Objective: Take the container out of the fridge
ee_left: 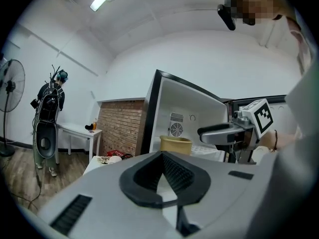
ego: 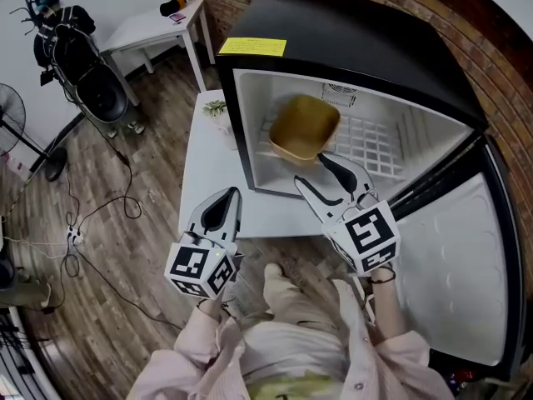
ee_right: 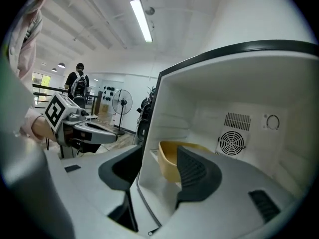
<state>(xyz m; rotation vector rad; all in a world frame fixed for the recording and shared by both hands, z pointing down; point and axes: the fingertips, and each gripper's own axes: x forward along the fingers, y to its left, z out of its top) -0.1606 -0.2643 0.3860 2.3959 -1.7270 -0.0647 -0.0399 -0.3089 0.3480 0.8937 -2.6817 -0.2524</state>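
Container (ego: pixel 304 129) sits inside the fridge (ego: pixel 350 32) rim; right hand-held gripper (ego: pixel 310 170) gapes, left hand-held gripper (ego: pixel 232 193) closed.

Wood floor (ego: pixel 146 144), brick wall (ego: pixel 218 5), white side table (ego: pixel 154 27), standing fan (ee_left: pixel 11 88).

container (ego: pixel 304 128) looked matt plastic | fridge (ego: pixel 350 32) top was glossy black, liner smooth white | floor (ego: pixel 125 248) was wood-grain

Head view steeply downward; gripper views low, level; fridge (ego: pixel 350 32) common to all.
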